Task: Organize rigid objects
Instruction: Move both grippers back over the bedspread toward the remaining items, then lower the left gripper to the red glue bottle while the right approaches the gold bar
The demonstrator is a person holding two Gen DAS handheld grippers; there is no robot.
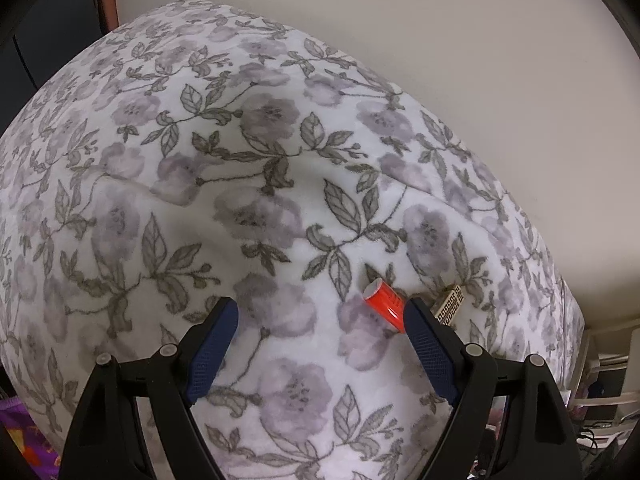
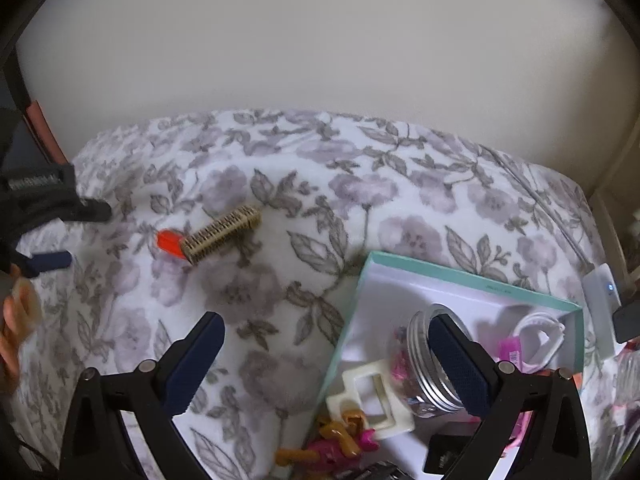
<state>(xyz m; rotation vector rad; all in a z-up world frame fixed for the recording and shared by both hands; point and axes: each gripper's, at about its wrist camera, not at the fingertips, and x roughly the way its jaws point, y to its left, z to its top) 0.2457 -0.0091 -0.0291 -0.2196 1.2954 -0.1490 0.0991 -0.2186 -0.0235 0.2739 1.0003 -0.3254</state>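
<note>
Collecting the two loose things from the bed into the box looks like the step in hand. Nearest the right wrist camera, the right gripper [image 2: 326,364] has its fingers spread wide and empty, one over the blanket [image 2: 248,304], the other over the teal-rimmed box [image 2: 476,282]. That box already holds a glass jar [image 2: 424,360] with a ribbed metal neck, a white square clip [image 2: 370,398], a pink and tan hair claw [image 2: 340,440] and a coiled white cable [image 2: 538,338].

The left gripper [image 1: 322,318] also has its fingers wide with nothing between them. The red tube [image 1: 383,299] lies on the blanket just inside its right finger, which partly covers it, and the tan comb-like clip [image 1: 450,305] peeks out just behind that finger.

To do this well, I would shift the left gripper sideways until the tube sits midway between the fingers, then close across its short width; the soft blanket will give, so press down a little first. The tube is round and may roll on the folds.

Farther off, the blanket is bare and gives free room. The bed ends at the plain wall [image 2: 320,48] behind, and on the right its edge drops toward a white charger [image 2: 600,292] and clutter.
</note>
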